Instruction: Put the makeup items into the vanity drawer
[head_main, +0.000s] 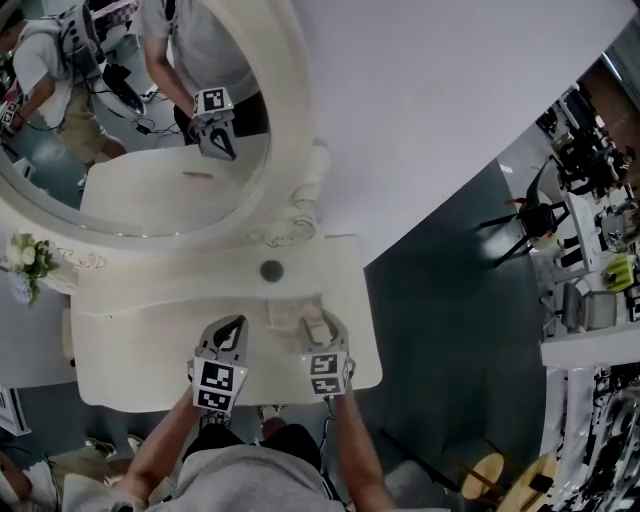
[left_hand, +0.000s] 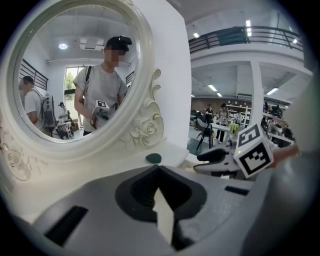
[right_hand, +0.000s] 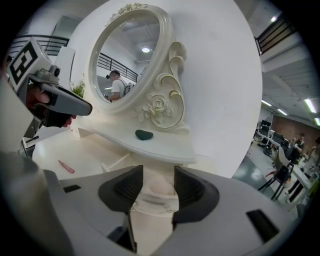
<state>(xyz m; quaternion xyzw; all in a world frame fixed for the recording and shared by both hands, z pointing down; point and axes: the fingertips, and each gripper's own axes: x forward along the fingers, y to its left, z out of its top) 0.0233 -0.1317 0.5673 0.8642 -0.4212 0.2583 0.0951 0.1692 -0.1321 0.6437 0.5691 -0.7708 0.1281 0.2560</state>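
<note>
1. A person stood at a white vanity table (head_main: 120, 370) and held 1 gripper in each hand.
2. The right gripper (head_main: 320, 326) (right_hand: 157, 172) pointed down at the front of the table, on the right side.
3. Its 2 jaws were spread apart.
4. A pale round makeup thing (head_main: 315, 320) (right_hand: 159, 189) sat between those jaws. The pads did not look like they were squeezing it.
5. That pale thing looked to be inside the open drawer (head_main: 283, 312) (right_hand: 111, 162), but I could not see the drawer floor under it.
6. The left gripper (head_main: 236, 326) (left_hand: 157, 170) hung just beside the right one, over the table top.
7. Its 2 jaws were pressed together at the tips, with nothing between them.
8. A small dark green thing (head_main: 271, 269) (left_hand: 153, 158) (right_hand: 144, 134) lay on the raised shelf (head_main: 200, 280) under the mirror, well apart from both grippers.
9. A thin pink stick (right_hand: 66, 166) lay flat on the table top, off to the left of the drawer.
10. A big oval mirror (head_main: 292, 120) (left_hand: 150, 75) (right_hand: 167, 75) with a curly white frame stood at the back of the table. It showed the person holding a gripper.
11. A little bunch of white flowers (head_main: 28, 255) stood at the left end of the table.
</note>
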